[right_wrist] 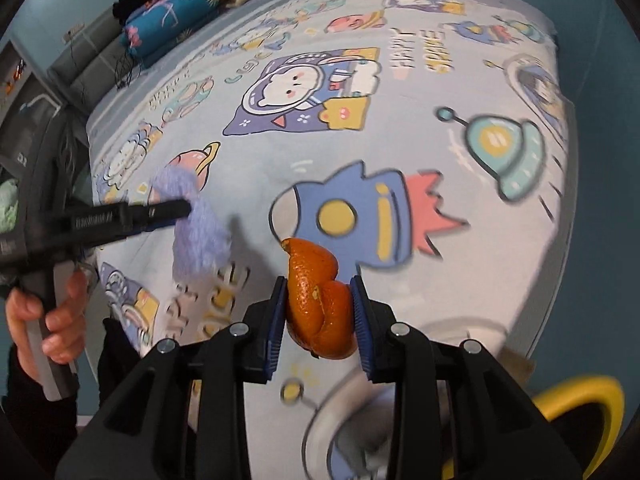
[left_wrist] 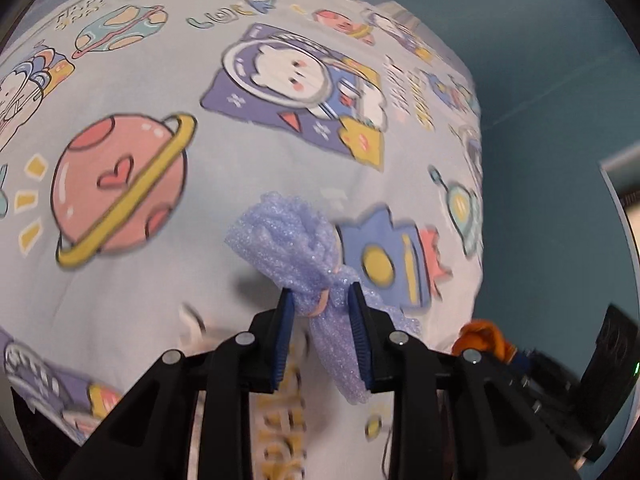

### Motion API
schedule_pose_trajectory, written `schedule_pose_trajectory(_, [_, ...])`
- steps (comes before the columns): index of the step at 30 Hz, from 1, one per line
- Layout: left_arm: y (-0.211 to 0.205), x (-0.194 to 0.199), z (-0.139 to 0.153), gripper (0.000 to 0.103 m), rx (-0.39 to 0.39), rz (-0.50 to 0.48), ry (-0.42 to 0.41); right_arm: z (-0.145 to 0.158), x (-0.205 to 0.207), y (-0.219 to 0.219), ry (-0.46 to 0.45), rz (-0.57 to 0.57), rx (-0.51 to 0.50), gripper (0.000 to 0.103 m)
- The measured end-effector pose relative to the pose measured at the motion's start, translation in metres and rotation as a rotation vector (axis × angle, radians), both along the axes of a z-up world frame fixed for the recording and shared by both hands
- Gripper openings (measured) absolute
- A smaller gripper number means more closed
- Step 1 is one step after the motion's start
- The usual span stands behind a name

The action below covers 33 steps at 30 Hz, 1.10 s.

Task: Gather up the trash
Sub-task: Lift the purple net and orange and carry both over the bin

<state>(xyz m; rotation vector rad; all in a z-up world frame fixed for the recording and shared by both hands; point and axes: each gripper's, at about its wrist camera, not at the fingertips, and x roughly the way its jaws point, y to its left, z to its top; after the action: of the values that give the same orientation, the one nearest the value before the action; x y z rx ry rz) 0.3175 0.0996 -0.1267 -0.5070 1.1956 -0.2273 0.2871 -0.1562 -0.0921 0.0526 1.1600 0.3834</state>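
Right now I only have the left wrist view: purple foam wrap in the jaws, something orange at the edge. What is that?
Observer: Orange peel, clamped in the right gripper.
Operator: Anything behind the bed I can't see?
Observer: Folded bedding is stacked at the bed's far end.
Operator: And who holds my gripper?
Observer: A bare hand grips the left gripper, which pinches the foam wrap above the sheet.

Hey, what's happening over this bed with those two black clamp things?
A person is picking trash off a bed with a cartoon space-print sheet. The left hand-held gripper is clamped on a crumpled purple foam wrap; the right hand-held gripper is clamped on an orange peel. Both pieces hang clear above the sheet. No bin shows clearly in view.
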Motion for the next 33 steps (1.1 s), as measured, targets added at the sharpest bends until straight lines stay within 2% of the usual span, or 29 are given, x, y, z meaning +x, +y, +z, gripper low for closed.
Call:
schedule_pose_trajectory(2, [-0.011, -0.021, 0.006, 0.026, -0.014, -0.050, -0.018, 0.007, -0.020, -0.016, 0.002, -0.027, 0.013, 0.030])
schedule_pose_trajectory(6, [-0.044, -0.056, 0.023, 0.026, 0.064, -0.134, -0.065, 0.023, -0.059, -0.057, -0.015, -0.118, 0.024, 0.030])
schedule_pose_trajectory(11, [-0.110, -0.098, 0.044, 0.026, 0.116, -0.296, -0.140, 0.030, -0.099, -0.110, -0.025, -0.246, 0.058, 0.030])
schedule_pose_trajectory(16, [-0.167, -0.130, 0.058, 0.026, 0.143, -0.419, -0.206, 0.028, -0.135, -0.158, -0.029, -0.373, 0.103, 0.030])
schedule_pose_trajectory(20, [-0.206, -0.154, 0.077, 0.026, 0.201, -0.487, -0.289, 0.026, -0.157, -0.192, -0.055, -0.468, 0.121, 0.030])
schedule_pose_trajectory(25, [-0.241, -0.171, 0.088, 0.026, 0.251, -0.544, -0.343, 0.022, -0.170, -0.215, -0.067, -0.524, 0.135, 0.030])
schedule_pose_trajectory(29, [-0.263, -0.182, 0.092, 0.026, 0.297, -0.578, -0.380, 0.024, -0.179, -0.227, -0.117, -0.567, 0.085, 0.030])
schedule_pose_trajectory(33, [-0.280, -0.188, 0.092, 0.026, 0.332, -0.598, -0.404, 0.021, -0.184, -0.238, -0.121, -0.591, 0.102, 0.030])
